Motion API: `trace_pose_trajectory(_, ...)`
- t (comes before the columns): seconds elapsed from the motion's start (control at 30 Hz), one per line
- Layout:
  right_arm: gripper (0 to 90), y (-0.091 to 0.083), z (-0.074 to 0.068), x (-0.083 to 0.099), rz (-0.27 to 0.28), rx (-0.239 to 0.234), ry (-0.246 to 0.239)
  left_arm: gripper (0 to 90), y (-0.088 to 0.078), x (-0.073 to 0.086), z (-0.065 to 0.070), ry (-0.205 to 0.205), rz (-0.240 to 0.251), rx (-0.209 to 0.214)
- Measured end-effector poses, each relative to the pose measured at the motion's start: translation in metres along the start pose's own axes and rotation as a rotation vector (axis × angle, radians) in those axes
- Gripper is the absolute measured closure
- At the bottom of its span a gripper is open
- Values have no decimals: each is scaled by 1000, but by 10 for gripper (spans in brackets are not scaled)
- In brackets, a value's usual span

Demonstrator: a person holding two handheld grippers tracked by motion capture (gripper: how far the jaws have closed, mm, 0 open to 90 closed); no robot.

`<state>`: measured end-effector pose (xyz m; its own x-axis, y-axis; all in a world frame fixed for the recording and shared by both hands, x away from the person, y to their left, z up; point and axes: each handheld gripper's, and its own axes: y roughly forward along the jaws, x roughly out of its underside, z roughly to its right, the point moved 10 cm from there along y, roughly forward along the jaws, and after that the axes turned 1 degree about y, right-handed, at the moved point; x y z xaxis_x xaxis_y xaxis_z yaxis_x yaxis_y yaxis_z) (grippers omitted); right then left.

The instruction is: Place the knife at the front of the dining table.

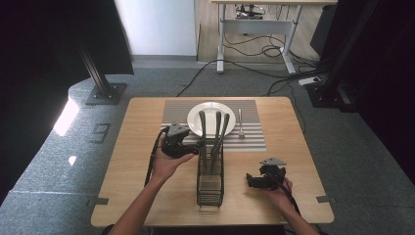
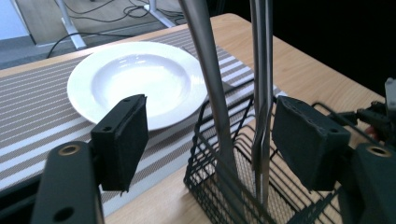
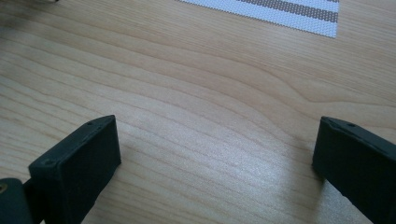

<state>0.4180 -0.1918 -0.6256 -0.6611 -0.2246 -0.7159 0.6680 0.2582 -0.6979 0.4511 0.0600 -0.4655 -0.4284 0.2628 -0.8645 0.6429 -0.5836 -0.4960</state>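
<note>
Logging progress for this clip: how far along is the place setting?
Done: plate on the striped mat, fork beside it. In hand: the open left gripper brackets cutlery handles in the wire basket, none gripped. Left: three pieces still stand there; the right gripper rests open over bare table.

Between the pads of the left tool (image 2: pixel 210 140), the utensil handles (image 2: pixel 212 84) run off the picture's top edge, and their lower ends sink behind the wire basket (image 2: pixel 219 186), so what kind each is cannot be told. Beyond that tool, the small utensil (image 1: pixel 240 122) beside the plate (image 1: pixel 211 119) is too small to identify. The right tool (image 1: pixel 250 181) lies partly under its grey plate and the hand, hiding its pads from above.
</note>
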Motion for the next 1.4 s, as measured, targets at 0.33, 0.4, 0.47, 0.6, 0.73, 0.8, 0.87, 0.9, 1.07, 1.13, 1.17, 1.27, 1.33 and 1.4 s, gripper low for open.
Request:
trace_pose_trajectory(0.33, 12, 0, 0, 0, 1, -2, -7, 389, 21, -8, -1, -19, -13, 3)
trace_pose_trajectory(0.4, 12, 0, 0, 0, 3, -3, -7, 419, 24, -11, 0, -9, -17, 1)
trace_pose_trajectory(0.47, 13, 0, 0, 0, 3, -3, -8, 457, 26, -14, 1, -7, -19, -3)
trace_pose_trajectory(0.6, 13, 0, 0, 0, 2, -5, -10, 505, 32, -17, 1, -16, -19, -17)
trace_pose_trajectory(0.73, 14, 0, -1, 0, 2, -6, -10, 566, 37, -14, 1, -18, -35, -15)
trace_pose_trajectory(0.8, 15, 0, -1, 0, 3, -7, -12, 640, 38, -13, 2, -17, -35, -7)
trace_pose_trajectory(0.87, 15, 0, -1, 0, 2, -7, -12, 664, 39, -13, 3, -20, -31, 12)
trace_pose_trajectory(0.9, 15, 0, -1, 0, 3, -8, -12, 697, 39, -13, 3, -16, -32, 8)
trace_pose_trajectory(1.07, 17, 0, -1, 0, 3, -11, -16, 771, 39, -14, 1, -60, -18, 69)
trace_pose_trajectory(1.13, 17, 0, -2, 0, 4, -12, -17, 781, 39, -14, 1, -84, -10, 100)
trace_pose_trajectory(1.17, 17, 0, -2, 0, 4, -12, -17, 788, 39, -14, 1, -84, -10, 100)
trace_pose_trajectory(1.27, 18, 0, -2, -1, 4, -13, -18, 800, 39, -14, 0, -118, 17, 133)
trace_pose_trajectory(1.33, 18, 0, -2, 0, 4, -14, -19, 807, 39, -14, 1, -125, 34, 146)
trace_pose_trajectory(1.4, 18, 0, -2, 0, 4, -15, -18, 817, 37, -16, 2, -139, 50, 165)
